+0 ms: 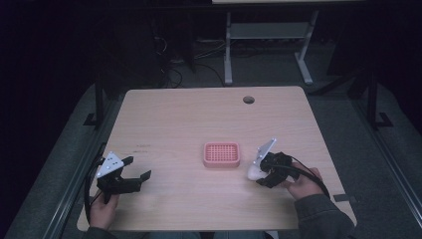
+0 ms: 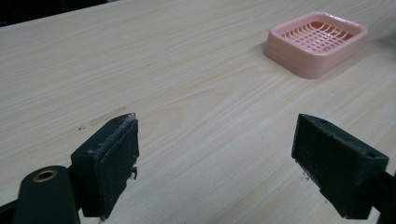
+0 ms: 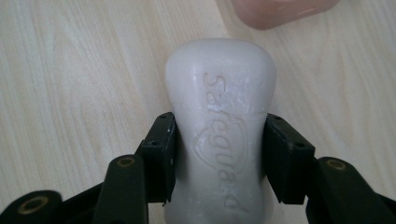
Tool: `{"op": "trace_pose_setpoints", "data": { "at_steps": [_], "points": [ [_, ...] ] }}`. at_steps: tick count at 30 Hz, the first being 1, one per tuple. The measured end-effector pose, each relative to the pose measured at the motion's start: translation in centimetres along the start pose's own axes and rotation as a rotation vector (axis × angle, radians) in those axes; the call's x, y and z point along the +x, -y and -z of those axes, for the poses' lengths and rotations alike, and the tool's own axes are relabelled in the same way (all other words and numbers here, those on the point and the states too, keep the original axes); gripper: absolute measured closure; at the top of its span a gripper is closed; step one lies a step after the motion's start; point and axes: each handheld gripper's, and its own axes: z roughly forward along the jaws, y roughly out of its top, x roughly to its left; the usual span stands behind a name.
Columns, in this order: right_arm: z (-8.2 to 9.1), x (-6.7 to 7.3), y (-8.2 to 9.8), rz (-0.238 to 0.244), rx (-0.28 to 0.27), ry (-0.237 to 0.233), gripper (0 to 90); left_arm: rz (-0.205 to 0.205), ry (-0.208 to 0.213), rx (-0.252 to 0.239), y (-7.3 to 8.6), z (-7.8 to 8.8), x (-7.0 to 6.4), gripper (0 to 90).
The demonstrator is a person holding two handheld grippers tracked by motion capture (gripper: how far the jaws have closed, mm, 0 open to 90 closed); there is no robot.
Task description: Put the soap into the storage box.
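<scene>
Between the right tool's [image 3: 219,154] pads — soap bar [image 3: 219,116], clamped at its waist.

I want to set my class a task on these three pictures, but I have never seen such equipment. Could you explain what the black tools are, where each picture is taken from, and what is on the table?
A person sits at a wooden table and holds a hand-operated tool with two black jaws in each hand. One picture looks down from above; the other two come from small cameras riding on each tool, looking along its jaws. The left gripper is open, with nothing between its jaws. The right gripper is closed on a white bar of soap. A pink soap dish with a slotted grid lies mid-table, just beside the soap.
</scene>
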Motion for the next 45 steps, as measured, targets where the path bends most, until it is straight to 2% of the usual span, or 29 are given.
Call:
{"op": "trace_pose_setpoints", "data": {
  "at_steps": [10,15,17,22,27,30,37,45],
  "points": [
    [0.5,-0.7,-1.7,0.018,-0.022,-0.021,48.9,0.006,0.001,0.0,0.1,0.0,0.0,14.5],
    [0.4,-1.1,-2.6,0.037,-0.024,-0.016,48.9,-0.002,0.001,0.008,0.1,-0.1,-0.2,14.5],
    [0.4,-1.0,-3.0,0.049,-0.031,-0.016,48.9,-0.017,0.005,0.012,-0.1,-0.2,-0.4,14.5],
    [0.7,-0.9,-3.7,0.066,-0.062,-0.022,49.0,-0.024,0.009,0.019,-0.1,-0.3,-0.5,14.5],
    [0.9,-1.4,-4.6,0.067,-0.049,-0.034,48.9,-0.023,0.006,0.006,-0.2,-0.1,-0.5,14.6],
    [1.0,-1.6,-5.1,0.074,-0.062,-0.044,49.0,-0.024,0.007,0.008,-0.2,-0.2,-0.6,14.6],
    [1.0,-2.5,-7.4,0.096,-0.038,-0.053,49.0,-0.031,0.016,0.015,-0.3,-0.4,-0.8,14.5],
    [1.1,-2.6,-9.1,0.13,-0.049,-0.051,48.9,-0.027,0.013,0.011,-0.4,-0.3,-0.6,14.5]
  ]
}}
